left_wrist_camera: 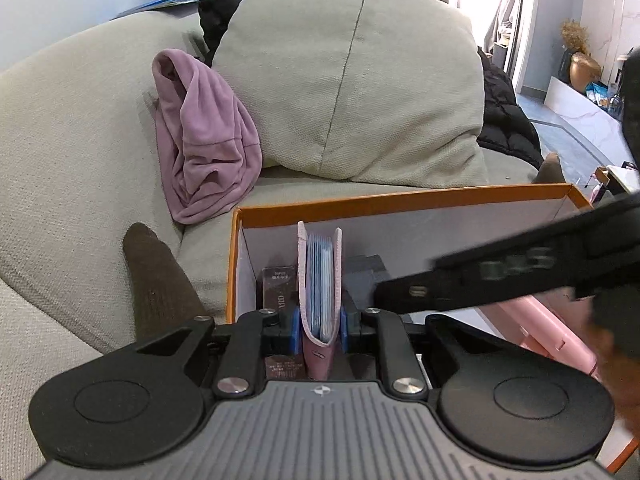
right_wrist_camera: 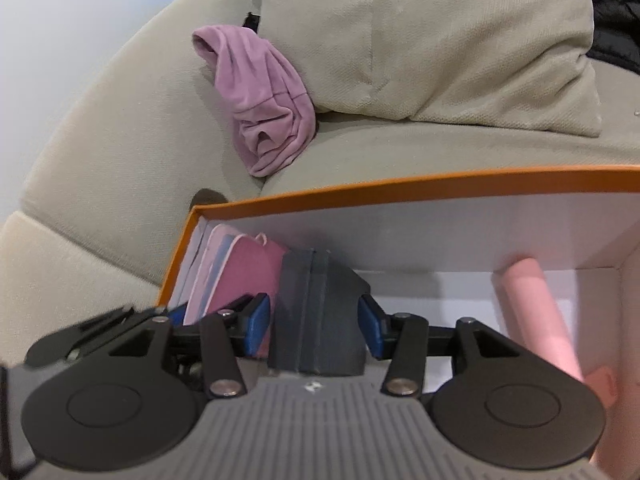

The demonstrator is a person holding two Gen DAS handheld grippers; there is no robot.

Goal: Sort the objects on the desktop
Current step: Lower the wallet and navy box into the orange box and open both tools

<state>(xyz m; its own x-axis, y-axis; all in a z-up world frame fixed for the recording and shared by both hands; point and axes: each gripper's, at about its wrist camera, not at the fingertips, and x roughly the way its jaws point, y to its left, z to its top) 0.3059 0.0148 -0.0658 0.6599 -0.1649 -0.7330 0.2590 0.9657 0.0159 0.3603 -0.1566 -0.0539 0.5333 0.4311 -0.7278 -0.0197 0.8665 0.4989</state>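
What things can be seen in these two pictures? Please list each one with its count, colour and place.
box: one, orange outside and white inside, on the sofa seat
card holder: one, pink with blue sleeves, upright in the box, between the left gripper's pads
dark block: one, dark grey, in the box beside the card holder
small carton: one, dark brown, in the box at the left wall
pink tube: one, pink, leaning in the box's right part
cloth: one, mauve, bunched on the sofa
cushion: one, beige, leaning on the sofa back
sofa: one, beige
left gripper: black with blue pads, shut on the card holder
right gripper: black with blue pads, around the dark block, gap visible at the pads
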